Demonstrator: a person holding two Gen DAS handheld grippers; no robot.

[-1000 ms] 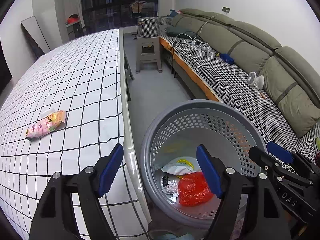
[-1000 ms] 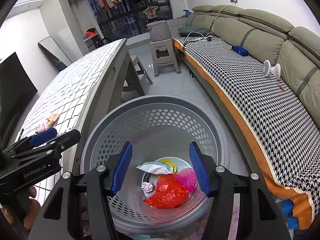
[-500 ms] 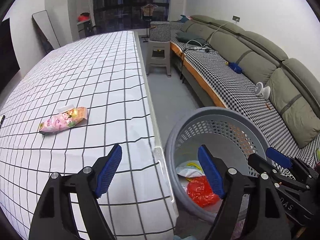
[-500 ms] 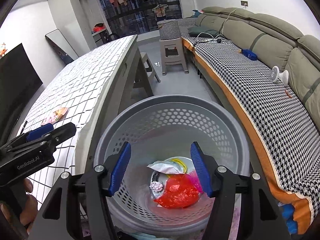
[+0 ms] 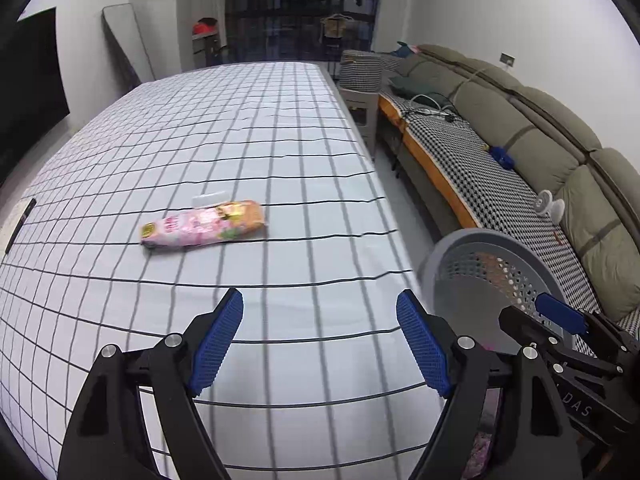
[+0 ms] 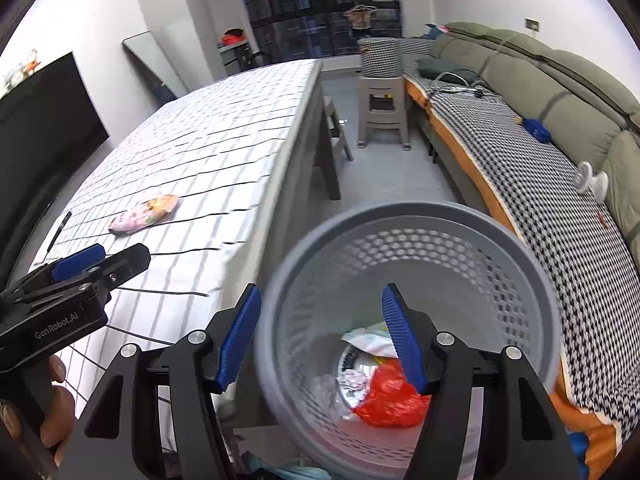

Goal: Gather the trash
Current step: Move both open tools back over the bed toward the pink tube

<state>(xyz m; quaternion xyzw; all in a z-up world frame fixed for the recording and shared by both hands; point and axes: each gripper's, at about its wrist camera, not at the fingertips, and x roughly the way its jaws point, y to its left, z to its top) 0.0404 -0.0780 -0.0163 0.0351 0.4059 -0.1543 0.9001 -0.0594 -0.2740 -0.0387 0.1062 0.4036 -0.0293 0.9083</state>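
A pink snack wrapper (image 5: 204,226) lies on the white grid-patterned table (image 5: 280,152); it also shows in the right wrist view (image 6: 145,213). My left gripper (image 5: 320,344) is open and empty above the table's near part, a little short of the wrapper. My right gripper (image 6: 320,340) is open and empty over the near rim of the grey perforated trash basket (image 6: 536,280), which stands on the floor beside the table. Inside lie a red plastic bag (image 6: 384,400) and white scraps (image 6: 370,340). The basket also shows in the left wrist view (image 5: 480,264).
A long sofa with a houndstooth cover (image 5: 480,176) runs along the right. A grey stool (image 6: 382,116) stands beyond the basket. A dark pen-like object (image 5: 20,224) lies at the table's left edge. A black TV (image 6: 36,120) is on the left wall.
My left gripper has swung left from over the basket to over the table, so the wrapper is now ahead of it. My right gripper has drifted slightly and stays over the basket.
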